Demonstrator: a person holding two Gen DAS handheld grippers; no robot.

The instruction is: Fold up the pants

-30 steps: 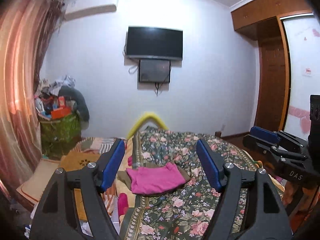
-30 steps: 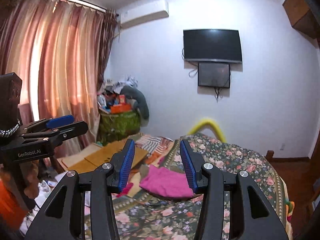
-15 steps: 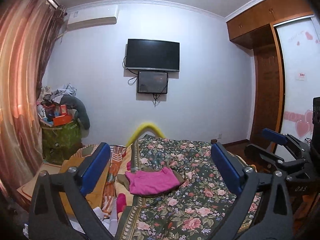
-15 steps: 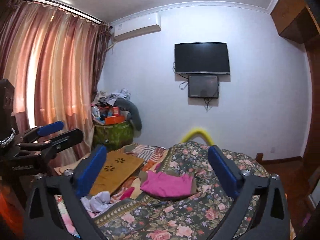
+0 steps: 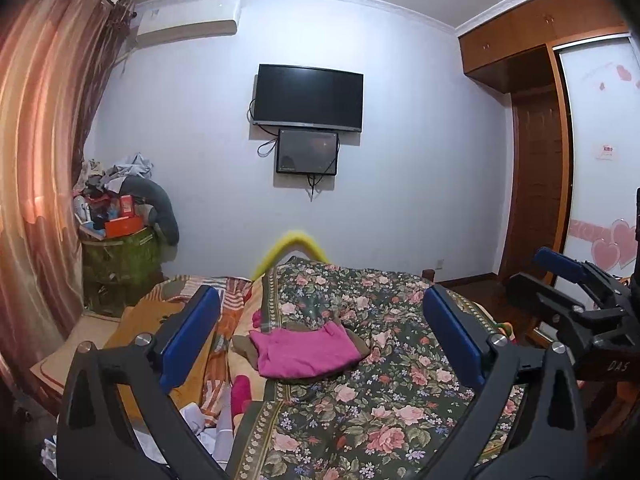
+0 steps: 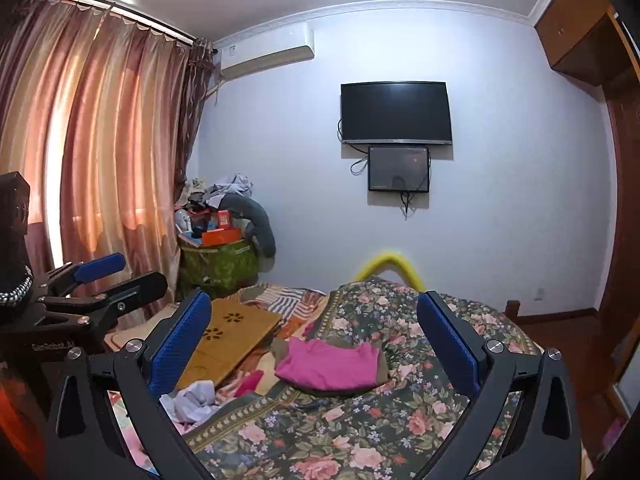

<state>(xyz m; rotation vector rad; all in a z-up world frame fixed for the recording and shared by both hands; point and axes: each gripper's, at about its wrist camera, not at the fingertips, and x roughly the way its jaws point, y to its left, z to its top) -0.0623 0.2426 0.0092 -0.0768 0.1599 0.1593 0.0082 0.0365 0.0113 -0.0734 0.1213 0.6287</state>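
Observation:
A folded pink garment lies on a brown one on the floral bedspread, ahead of both grippers; it also shows in the right wrist view. My left gripper is open wide and empty, held above the near part of the bed. My right gripper is open wide and empty too, beside it. The right gripper shows at the right edge of the left wrist view, the left gripper at the left edge of the right wrist view.
A tan board and crumpled white cloth lie on the bed's left side. A yellow padded rail marks the bed's far end. A cluttered green bin stands by the curtains; a wardrobe is at right.
Both grippers have opened from nearly shut to wide open and pulled back and up a little from the bed. The pink garment stays where it lay.

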